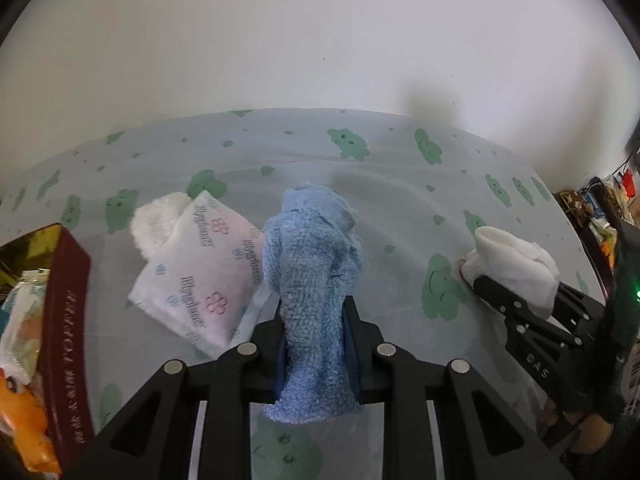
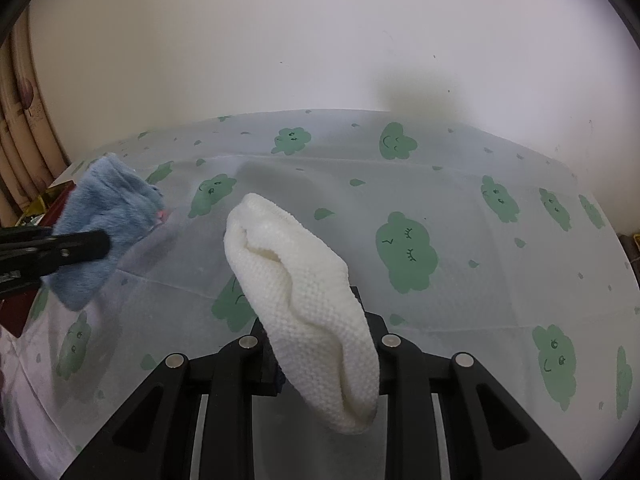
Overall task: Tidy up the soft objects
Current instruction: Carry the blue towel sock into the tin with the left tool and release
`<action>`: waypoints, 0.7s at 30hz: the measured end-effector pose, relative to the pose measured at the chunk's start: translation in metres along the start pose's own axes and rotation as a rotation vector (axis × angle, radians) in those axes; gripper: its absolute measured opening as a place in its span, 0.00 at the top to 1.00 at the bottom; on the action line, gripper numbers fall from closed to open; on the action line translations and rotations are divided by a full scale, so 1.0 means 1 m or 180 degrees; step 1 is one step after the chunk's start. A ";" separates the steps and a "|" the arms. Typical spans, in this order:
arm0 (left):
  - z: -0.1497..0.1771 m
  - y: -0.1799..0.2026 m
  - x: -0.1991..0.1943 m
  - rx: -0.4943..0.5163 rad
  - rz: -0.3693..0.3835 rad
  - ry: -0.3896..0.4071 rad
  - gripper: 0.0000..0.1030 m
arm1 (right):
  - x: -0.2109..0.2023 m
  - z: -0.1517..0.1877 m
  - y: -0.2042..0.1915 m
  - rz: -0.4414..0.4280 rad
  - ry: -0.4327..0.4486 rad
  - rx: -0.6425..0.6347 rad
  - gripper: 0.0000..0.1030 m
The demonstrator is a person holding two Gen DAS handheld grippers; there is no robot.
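At the tablecloth's (image 1: pixel 400 184) left edge a red box (image 1: pixel 66 300) is holding packets; beside it a tissue pack (image 1: pixel 200 276) is lying over a white fluffy cloth (image 1: pixel 154 222); the left gripper (image 1: pixel 316 312) is pinching a blue towel (image 1: pixel 314 264), jaws nearly closed, lifting it clear; toward the right edge, the right gripper (image 2: pixel 320 332) is clamping a white knitted cloth (image 2: pixel 304 292) above the surface.

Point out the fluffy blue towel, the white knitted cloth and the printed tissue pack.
Fluffy blue towel (image 1: pixel 312 264): left wrist view, middle of its pile.
White knitted cloth (image 2: pixel 304 292): right wrist view, centre of the fold.
Printed white tissue pack (image 1: pixel 204 276): left wrist view, front face.
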State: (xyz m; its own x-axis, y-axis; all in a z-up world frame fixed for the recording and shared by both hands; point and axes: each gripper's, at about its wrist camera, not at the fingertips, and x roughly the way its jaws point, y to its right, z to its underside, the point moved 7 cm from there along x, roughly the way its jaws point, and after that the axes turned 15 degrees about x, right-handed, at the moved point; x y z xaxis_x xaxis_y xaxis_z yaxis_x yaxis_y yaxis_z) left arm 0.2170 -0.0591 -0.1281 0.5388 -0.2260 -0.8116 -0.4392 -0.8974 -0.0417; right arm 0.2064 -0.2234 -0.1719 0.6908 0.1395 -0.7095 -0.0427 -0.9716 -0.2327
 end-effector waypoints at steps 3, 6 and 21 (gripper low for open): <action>0.004 -0.002 -0.011 -0.0001 -0.0023 0.0014 0.77 | 0.000 0.001 -0.001 0.0026 0.0005 -0.0023 0.78; 0.008 -0.007 -0.022 -0.0039 -0.0073 0.0013 0.77 | 0.000 0.001 0.000 0.0024 0.0005 -0.0014 0.78; 0.032 -0.066 -0.080 -0.0332 -0.0424 0.0062 0.77 | -0.001 0.001 -0.001 0.0031 0.0002 -0.0006 0.78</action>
State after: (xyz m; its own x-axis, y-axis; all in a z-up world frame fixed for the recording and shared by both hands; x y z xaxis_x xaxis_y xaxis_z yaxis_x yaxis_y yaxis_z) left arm 0.1797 0.0302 -0.0786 0.6015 -0.1087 -0.7914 -0.2865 -0.9541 -0.0868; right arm 0.2053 -0.2226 -0.1714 0.6908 0.1301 -0.7113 -0.0480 -0.9733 -0.2246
